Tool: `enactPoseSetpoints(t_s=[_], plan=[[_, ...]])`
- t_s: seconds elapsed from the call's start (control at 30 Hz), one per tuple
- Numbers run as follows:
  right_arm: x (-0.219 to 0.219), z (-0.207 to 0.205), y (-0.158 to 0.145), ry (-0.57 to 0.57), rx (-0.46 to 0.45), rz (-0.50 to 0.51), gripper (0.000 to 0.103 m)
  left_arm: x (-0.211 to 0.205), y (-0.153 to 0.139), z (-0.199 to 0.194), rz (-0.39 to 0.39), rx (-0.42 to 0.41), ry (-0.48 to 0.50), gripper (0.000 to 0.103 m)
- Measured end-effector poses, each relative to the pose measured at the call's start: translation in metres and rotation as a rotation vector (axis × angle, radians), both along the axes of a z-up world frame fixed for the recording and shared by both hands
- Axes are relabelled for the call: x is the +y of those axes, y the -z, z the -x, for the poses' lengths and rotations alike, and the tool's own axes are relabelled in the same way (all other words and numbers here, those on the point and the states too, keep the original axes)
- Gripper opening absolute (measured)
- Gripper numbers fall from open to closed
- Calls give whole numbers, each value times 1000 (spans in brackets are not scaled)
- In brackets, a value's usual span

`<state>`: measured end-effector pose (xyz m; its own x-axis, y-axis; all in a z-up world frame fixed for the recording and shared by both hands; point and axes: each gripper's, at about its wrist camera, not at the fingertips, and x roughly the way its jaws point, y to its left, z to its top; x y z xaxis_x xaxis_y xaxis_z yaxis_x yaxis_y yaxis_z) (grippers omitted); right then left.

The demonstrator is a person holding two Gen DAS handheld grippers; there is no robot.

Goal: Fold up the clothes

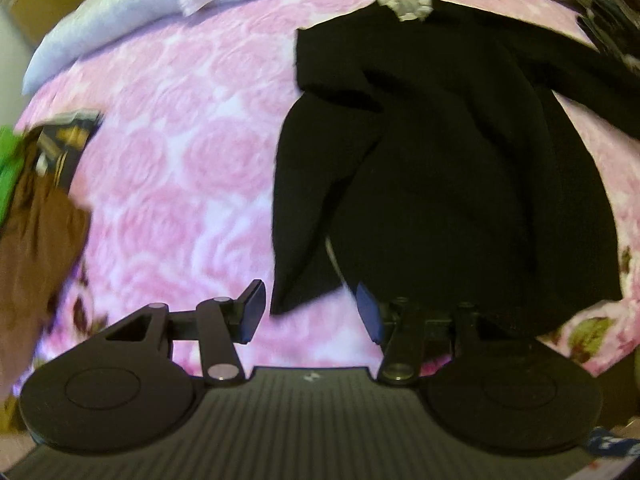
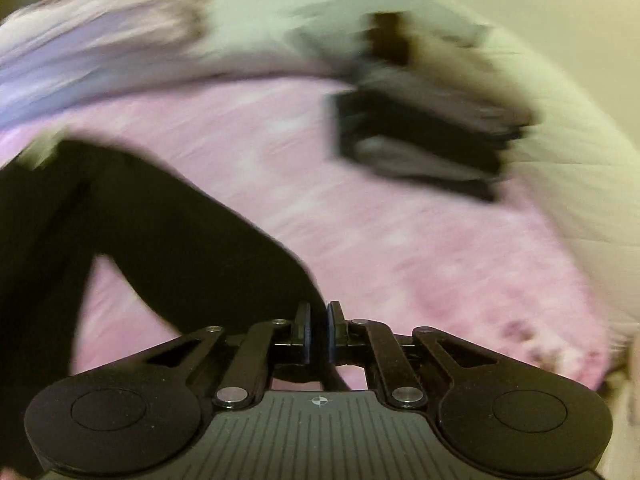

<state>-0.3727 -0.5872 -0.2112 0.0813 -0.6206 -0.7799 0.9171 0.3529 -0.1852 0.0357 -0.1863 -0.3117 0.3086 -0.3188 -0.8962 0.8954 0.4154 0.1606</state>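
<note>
A black long-sleeved garment (image 1: 460,168) lies spread on the pink rose-patterned bedspread (image 1: 180,152), one sleeve folded down along its left side. My left gripper (image 1: 312,314) is open just before the garment's near hem, its right finger at the cloth's edge, with nothing between the fingers. In the blurred right wrist view, the same black garment (image 2: 152,232) stretches from the left to my right gripper (image 2: 319,332), which is shut on the end of a black sleeve.
A brown and green pile of clothes (image 1: 36,216) lies at the bed's left edge. Lilac pillows (image 1: 120,28) line the far side. A dark folded stack (image 2: 424,140) sits on the bedspread (image 2: 400,248) at the far right, near a white quilt (image 2: 580,168).
</note>
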Motion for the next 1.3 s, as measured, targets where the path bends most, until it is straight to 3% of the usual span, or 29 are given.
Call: enactPoseSetpoints(t_s=[0.13, 0.23, 0.33, 0.37, 0.4, 0.43, 0.5, 0.57, 0.63, 0.7, 0.8, 0.87, 0.9, 0.97, 1.03, 1.17, 1.3], plan=[[-23, 23, -9, 144, -69, -40, 12, -25, 23, -1, 0, -66, 115, 46], [-4, 26, 5, 144, -147, -126, 17, -41, 43, -3, -25, -142, 211, 46], [25, 14, 26, 116, -116, -227, 18, -51, 69, -13, -92, -217, 271, 44], [35, 7, 35, 105, -105, -261, 18, -53, 77, -19, -113, -214, 276, 41], [45, 2, 43, 96, -100, -293, 18, -55, 82, -26, -129, -186, 272, 31], [54, -3, 49, 91, -98, -322, 18, -57, 84, -34, -130, -139, 265, 13], [67, -14, 60, 93, -101, -369, 18, -60, 75, -55, -86, 4, 218, 4], [72, -26, 62, 88, -111, -384, 18, -59, 52, -86, 37, 189, 122, 2], [71, -39, 60, 78, -113, -368, 18, -48, 21, -131, 262, 374, -33, 2], [64, -54, 55, 74, -114, -345, 18, -24, -10, -193, 514, 487, -256, 2], [55, -81, 44, 64, -122, -314, 18, 27, -40, -281, 814, 476, -605, 2], [51, -98, 38, 51, -124, -293, 18, 65, -45, -330, 890, 400, -850, 3], [48, -106, 39, 44, -125, -287, 18, 82, -42, -349, 887, 380, -942, 4], [47, -121, 38, 30, -128, -280, 18, 108, -35, -374, 810, 348, -1094, 4], [46, -135, 39, 15, -134, -282, 18, 117, -32, -380, 710, 286, -1092, 5], [37, -160, 45, -1, -137, -293, 18, 84, -19, -365, 425, 155, -875, 14], [20, -182, 48, -53, -134, -281, 19, 8, -2, -338, 308, 159, -556, 22]])
